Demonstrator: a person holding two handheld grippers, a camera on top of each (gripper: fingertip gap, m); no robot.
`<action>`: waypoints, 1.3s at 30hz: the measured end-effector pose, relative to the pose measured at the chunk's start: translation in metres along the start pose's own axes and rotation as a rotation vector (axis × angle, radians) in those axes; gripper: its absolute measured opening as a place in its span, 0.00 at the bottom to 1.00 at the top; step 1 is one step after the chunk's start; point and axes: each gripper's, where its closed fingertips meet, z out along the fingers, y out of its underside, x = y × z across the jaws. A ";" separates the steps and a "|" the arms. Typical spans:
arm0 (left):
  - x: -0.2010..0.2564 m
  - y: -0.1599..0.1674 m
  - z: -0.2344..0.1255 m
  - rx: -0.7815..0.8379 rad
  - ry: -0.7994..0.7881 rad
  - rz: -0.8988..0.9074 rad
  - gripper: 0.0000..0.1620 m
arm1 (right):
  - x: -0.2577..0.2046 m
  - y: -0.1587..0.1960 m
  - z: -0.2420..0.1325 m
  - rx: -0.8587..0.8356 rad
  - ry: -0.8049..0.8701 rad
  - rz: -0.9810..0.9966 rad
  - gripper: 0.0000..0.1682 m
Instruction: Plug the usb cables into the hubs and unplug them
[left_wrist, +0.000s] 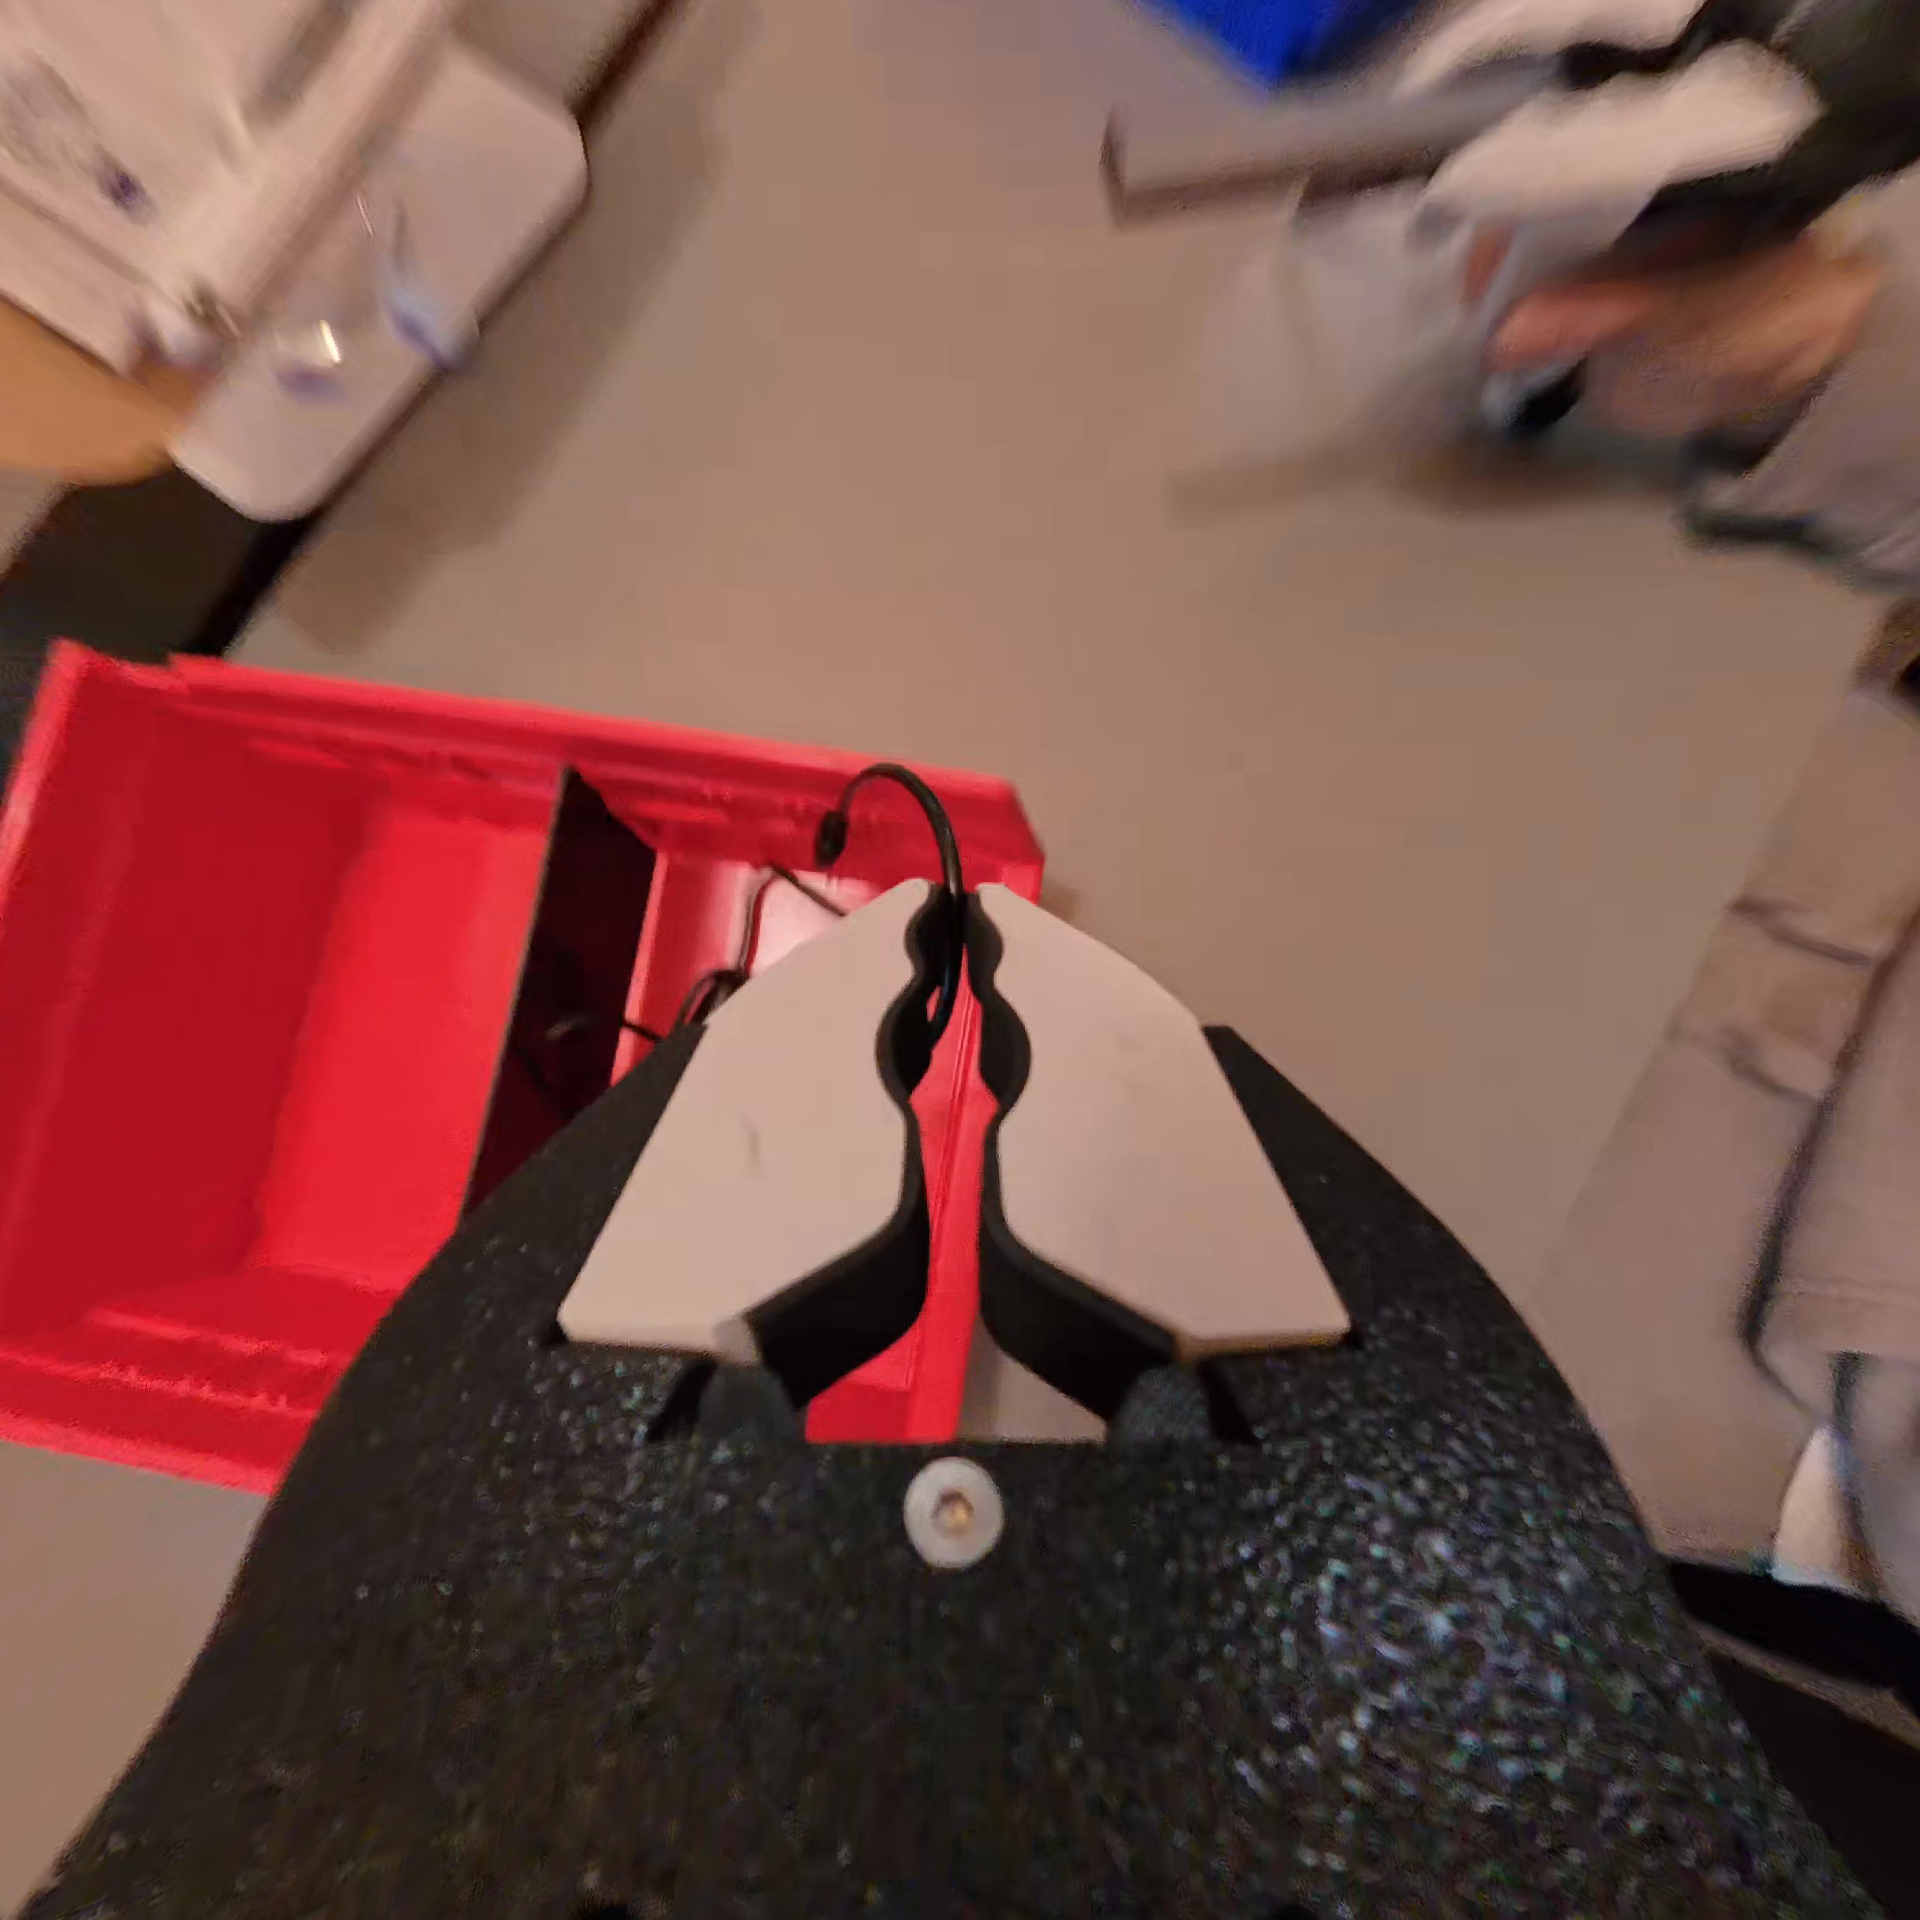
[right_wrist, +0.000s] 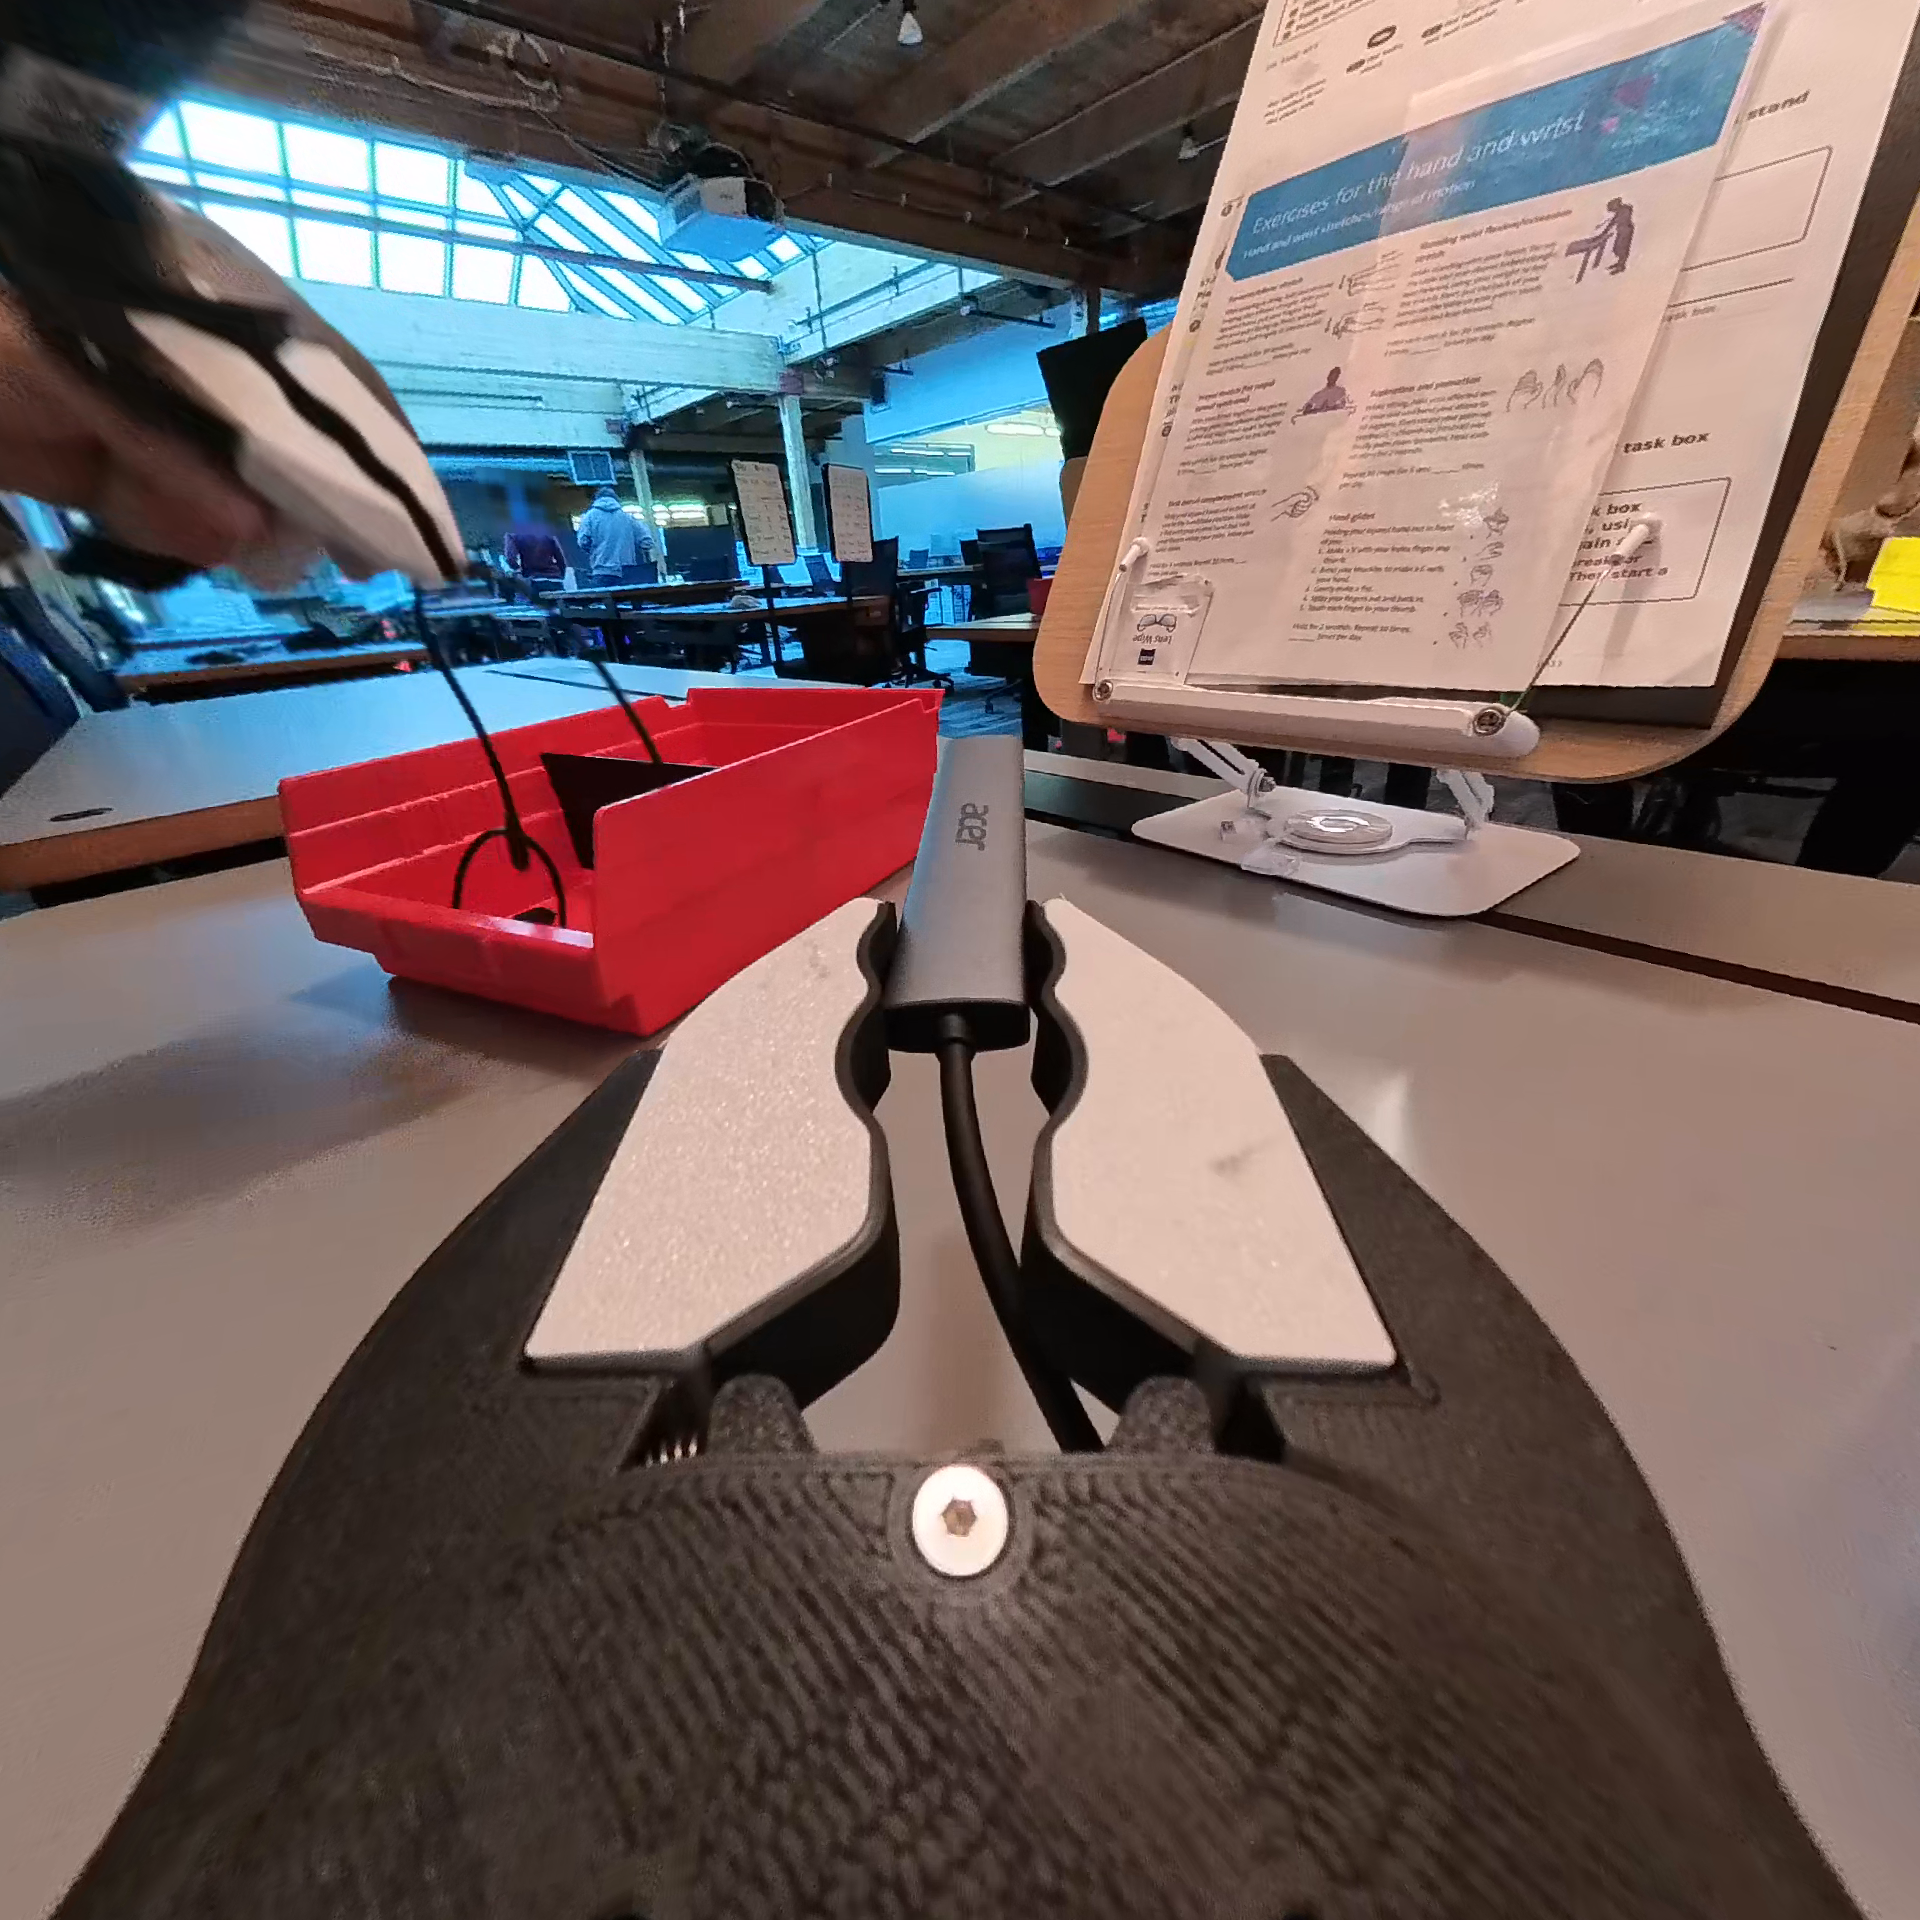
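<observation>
My left gripper (left_wrist: 951, 896) is shut on a thin black usb cable (left_wrist: 928, 821) and holds it above the red bin (left_wrist: 260, 987); the cable loops out past the fingertips and hangs down into the bin. In the right wrist view the left gripper (right_wrist: 452, 569) is at the upper left with the cable (right_wrist: 488, 769) dangling into the bin (right_wrist: 748, 883). My right gripper (right_wrist: 958, 914) is shut on a dark grey usb hub (right_wrist: 971, 883) low over the table, the hub's own black cord (right_wrist: 987, 1195) running back between the fingers.
A black divider (left_wrist: 566, 977) splits the red bin. A document stand with papers (right_wrist: 1455, 416) on a white base (right_wrist: 1351, 847) stands at the right rear of the grey table (right_wrist: 1558, 1143). Blurred white boxes (left_wrist: 312, 260) and a person's grey sleeve (left_wrist: 1818, 935) lie around the left view.
</observation>
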 end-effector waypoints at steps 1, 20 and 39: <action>0.002 -0.014 -0.015 0.071 0.020 -0.012 0.02 | 0.000 0.000 0.000 0.001 0.001 0.003 0.14; 0.185 0.038 0.107 0.163 0.245 0.949 0.01 | 0.032 -0.016 -0.022 0.142 0.056 0.165 0.14; 0.081 0.047 0.153 -0.025 -0.384 -0.011 0.21 | 0.022 -0.012 -0.015 0.099 0.034 0.092 0.14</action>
